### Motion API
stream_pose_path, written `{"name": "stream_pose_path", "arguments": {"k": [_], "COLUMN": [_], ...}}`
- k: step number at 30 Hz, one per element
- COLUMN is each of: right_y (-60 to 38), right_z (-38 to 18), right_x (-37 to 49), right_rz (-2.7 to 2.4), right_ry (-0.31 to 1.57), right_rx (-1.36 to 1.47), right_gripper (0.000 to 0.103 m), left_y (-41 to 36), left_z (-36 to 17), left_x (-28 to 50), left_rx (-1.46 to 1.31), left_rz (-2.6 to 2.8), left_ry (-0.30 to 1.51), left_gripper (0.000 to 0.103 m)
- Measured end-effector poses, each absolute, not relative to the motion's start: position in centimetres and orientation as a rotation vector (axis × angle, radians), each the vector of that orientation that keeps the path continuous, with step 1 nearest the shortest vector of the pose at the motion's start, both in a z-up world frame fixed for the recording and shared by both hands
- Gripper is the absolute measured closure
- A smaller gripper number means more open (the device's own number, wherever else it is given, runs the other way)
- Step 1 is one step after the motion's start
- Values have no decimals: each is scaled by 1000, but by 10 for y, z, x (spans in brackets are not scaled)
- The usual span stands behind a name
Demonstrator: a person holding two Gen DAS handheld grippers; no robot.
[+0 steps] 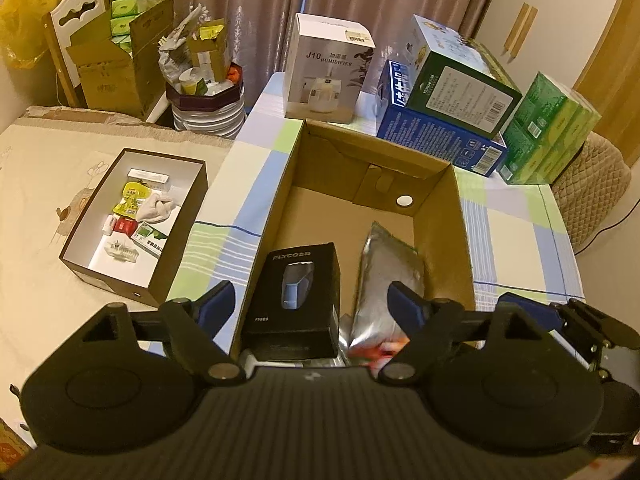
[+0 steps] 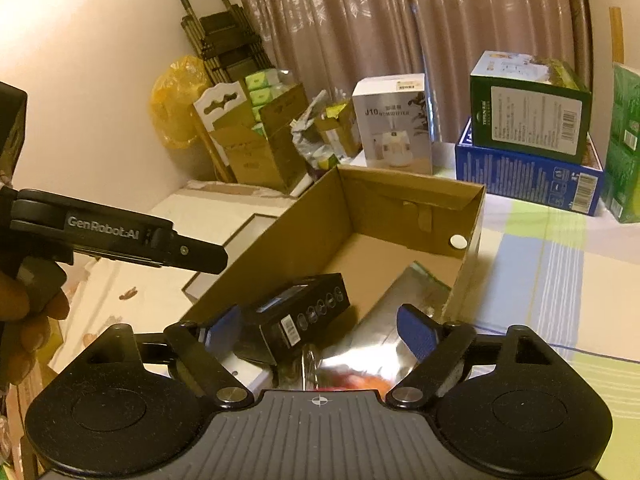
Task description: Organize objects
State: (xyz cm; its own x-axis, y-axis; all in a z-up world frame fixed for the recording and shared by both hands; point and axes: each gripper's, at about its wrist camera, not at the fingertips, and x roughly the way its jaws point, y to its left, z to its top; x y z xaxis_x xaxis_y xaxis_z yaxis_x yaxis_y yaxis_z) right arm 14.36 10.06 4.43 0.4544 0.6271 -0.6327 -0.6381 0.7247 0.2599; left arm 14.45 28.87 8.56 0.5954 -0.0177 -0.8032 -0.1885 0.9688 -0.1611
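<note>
An open brown cardboard box sits on the checked tablecloth; it also shows in the right wrist view. Inside lie a black FLYCO shaver box and a silver foil pouch, also seen in the right wrist view as the black box and the pouch. My left gripper is open above the box's near end, holding nothing. My right gripper is open above the same end, its fingers either side of the black box and pouch. The left gripper's body shows at the left.
A shallow dark box of small items lies left on the bed. A white humidifier box, a blue box with a green box on top, and green tissue packs stand behind. Cartons and a bin stand far left.
</note>
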Motion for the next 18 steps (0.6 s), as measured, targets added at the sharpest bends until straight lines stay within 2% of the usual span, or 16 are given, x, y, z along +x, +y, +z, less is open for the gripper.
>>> {"name": "stream_pose_path", "arguments": {"k": [3,13,18], "right_y": [99,85,74], "right_z": [43,48,52], "right_x": [141,128,119], "right_rz": [777,725,673], "right_ry": [780,818,851], "right_rx": [-24,-29,-21], "right_gripper": [21,20,20], "left_y": [288,278,272], "left_z": [84,90,95], "left_x": [142,121,102], "left_rx": [-234,-150,-99], "left_rz": [105,124,114], "left_ry": [929,899,869], "left_gripper": [14,1,1]}}
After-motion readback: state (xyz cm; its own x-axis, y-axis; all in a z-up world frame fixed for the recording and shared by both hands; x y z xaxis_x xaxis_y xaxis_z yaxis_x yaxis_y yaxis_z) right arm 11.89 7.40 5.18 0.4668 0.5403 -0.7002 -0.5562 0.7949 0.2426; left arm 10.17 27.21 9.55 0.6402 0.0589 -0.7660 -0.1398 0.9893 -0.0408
